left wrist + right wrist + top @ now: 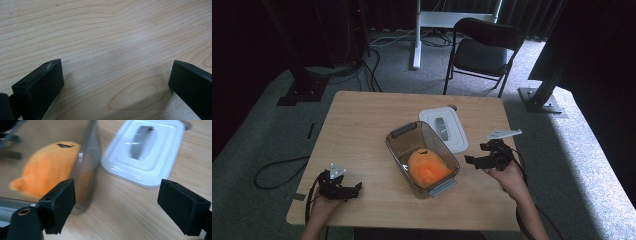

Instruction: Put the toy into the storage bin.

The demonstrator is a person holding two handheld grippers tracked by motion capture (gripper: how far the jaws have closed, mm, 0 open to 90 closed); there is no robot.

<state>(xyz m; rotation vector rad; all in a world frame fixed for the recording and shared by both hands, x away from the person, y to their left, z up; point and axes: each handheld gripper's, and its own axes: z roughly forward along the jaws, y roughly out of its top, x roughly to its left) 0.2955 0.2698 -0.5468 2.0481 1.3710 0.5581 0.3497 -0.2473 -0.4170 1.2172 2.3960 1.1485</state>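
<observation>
A clear plastic box (422, 158) with rounded corners sits in the middle of the wooden table (362, 130). Inside it lies a soft orange toy (428, 168), round and fuzzy. A flat white lid (443, 129), smooth and shiny with a grey handle in the middle, lies on the table at about 1 o'clock from the box, touching its edge.

The right gripper (480, 155) is at 3 o'clock from the box, close to it. Its black blocky jaws are wide apart and hold nothing.

The left gripper (354, 189) rests at 8 o'clock from the box, well apart. Its jaws are spread wide too, with just bare wood grain between them.
</observation>
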